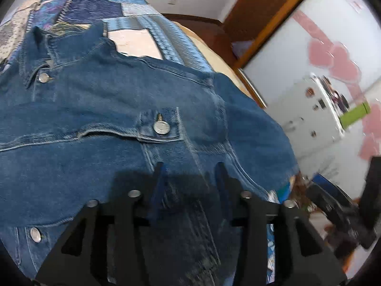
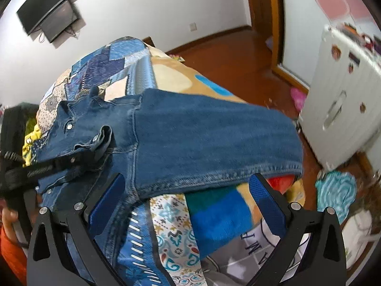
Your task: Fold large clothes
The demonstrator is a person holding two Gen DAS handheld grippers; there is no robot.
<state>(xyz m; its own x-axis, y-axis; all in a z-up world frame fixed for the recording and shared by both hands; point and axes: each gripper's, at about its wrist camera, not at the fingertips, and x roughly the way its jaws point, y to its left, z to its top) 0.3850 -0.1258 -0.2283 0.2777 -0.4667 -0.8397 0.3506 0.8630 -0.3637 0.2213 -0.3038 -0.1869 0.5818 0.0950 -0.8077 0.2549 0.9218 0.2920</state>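
Note:
A dark blue denim jacket (image 1: 114, 109) lies spread on the bed, collar (image 1: 42, 45) at the far end and chest pocket button (image 1: 162, 127) in the middle. My left gripper (image 1: 190, 169) hovers low over the jacket's front, jaws apart, with only flat denim showing in the gap. In the right wrist view the jacket (image 2: 202, 138) is folded over, and a sleeve cuff (image 2: 100, 135) rests at the left gripper's tips (image 2: 102, 146). My right gripper (image 2: 188, 190) stands wide open at the near hem (image 2: 214, 174), its blue pads (image 2: 266, 197) clear of the cloth.
The bed carries a blue patchwork quilt (image 2: 114, 64), a tan blanket (image 2: 176, 76) and patterned bedding (image 2: 176, 228). A white cabinet (image 2: 340, 104) stands right of the bed on a wooden floor (image 2: 233, 57) with a turquoise mat (image 2: 338, 190). A hand (image 2: 7, 217) with an orange sleeve holds the left tool.

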